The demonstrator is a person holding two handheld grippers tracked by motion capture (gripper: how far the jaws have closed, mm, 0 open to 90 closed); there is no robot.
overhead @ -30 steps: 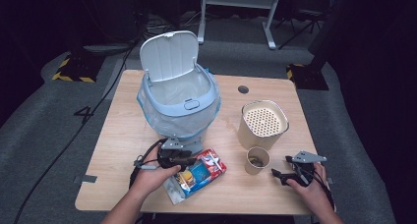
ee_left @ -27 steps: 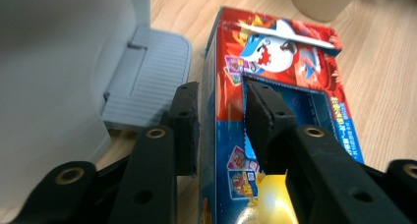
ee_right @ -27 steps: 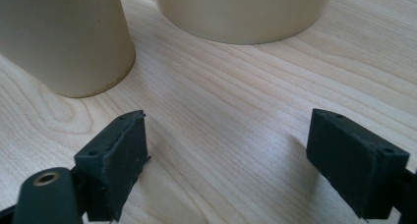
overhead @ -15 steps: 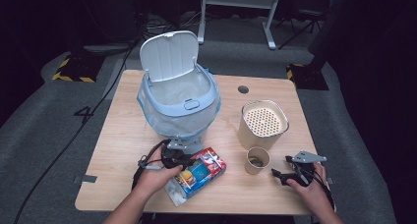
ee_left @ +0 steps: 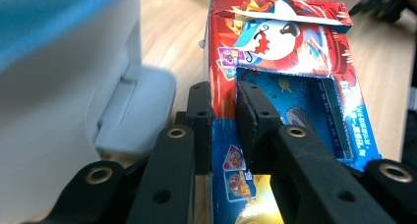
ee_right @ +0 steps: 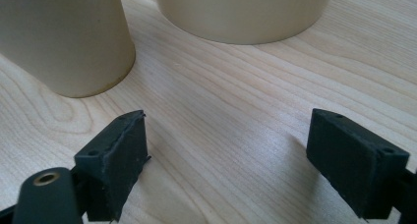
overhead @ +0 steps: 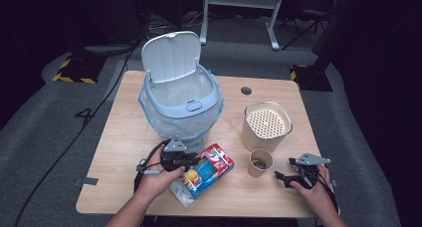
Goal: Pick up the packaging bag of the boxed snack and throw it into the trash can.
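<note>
We have the box (overhead: 204, 173) lying flat on the desk (overhead: 124, 152), just in front of the bin (overhead: 180, 105). It looks like thin, light, empty card that dents easily, so we judge a firm edge the best hold. Our left gripper (ee_left: 223, 126) has just been closing, and its fingers (ee_left: 255, 121) now pinch the box's open wall. A second ago they stood wider beside the box. Our right gripper (ee_right: 226, 160) rests wide open near the cup (ee_right: 64, 37), well right of the bin.
</note>
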